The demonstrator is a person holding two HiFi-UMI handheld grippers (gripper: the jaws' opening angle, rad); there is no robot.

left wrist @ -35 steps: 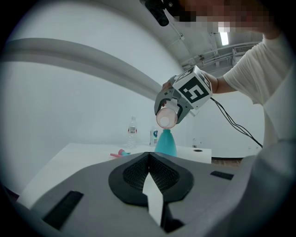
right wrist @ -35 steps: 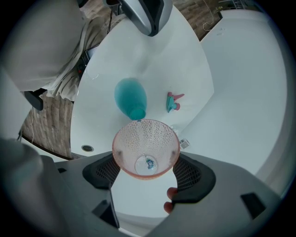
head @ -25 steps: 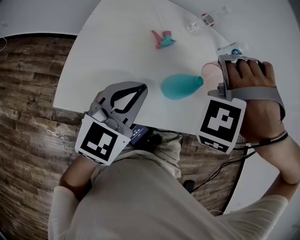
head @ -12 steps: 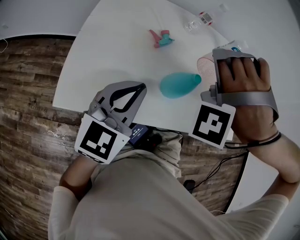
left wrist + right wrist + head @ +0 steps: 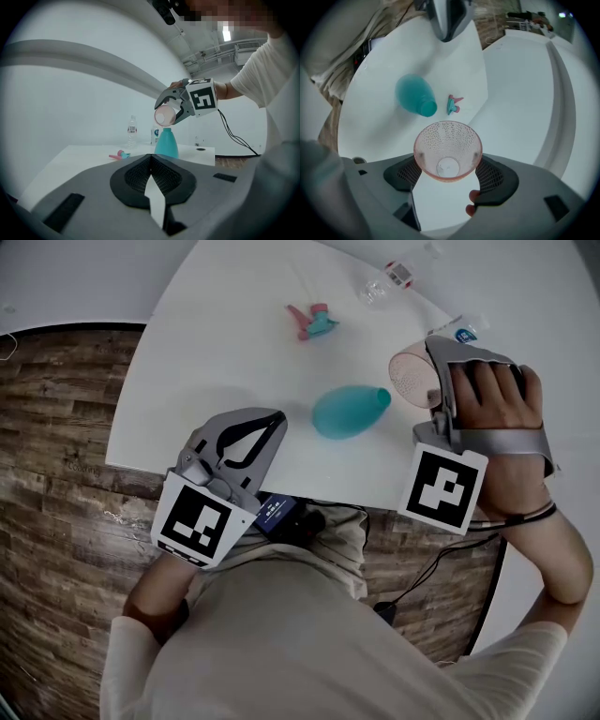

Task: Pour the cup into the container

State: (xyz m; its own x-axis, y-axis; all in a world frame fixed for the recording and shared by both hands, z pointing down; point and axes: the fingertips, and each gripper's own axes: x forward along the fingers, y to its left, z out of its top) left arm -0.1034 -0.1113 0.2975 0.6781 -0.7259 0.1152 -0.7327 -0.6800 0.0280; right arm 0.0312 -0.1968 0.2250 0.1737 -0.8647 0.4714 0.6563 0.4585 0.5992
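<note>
A teal bottle-shaped container (image 5: 345,412) stands on the white table (image 5: 225,352), its narrow neck up. My right gripper (image 5: 424,381) is shut on a pink dimpled cup (image 5: 411,379), which is tipped on its side just above and beside the neck. In the right gripper view the cup (image 5: 448,149) sits between the black pads (image 5: 493,174) with its mouth toward the container (image 5: 415,96); I see no liquid inside. From the left gripper view the cup (image 5: 165,115) hangs over the container (image 5: 166,143). My left gripper (image 5: 275,418) hovers at the table's near edge, shut on nothing.
A pink and teal spray nozzle (image 5: 312,319) lies further back on the table. Clear plastic bottles (image 5: 384,279) stand at the far right, one with a blue label (image 5: 464,333). Wooden floor (image 5: 56,474) surrounds the table, and cables (image 5: 441,568) trail at the right.
The right gripper has shifted slightly with the cup, keeping it tipped by the container's neck. The left gripper has stayed where it was.
</note>
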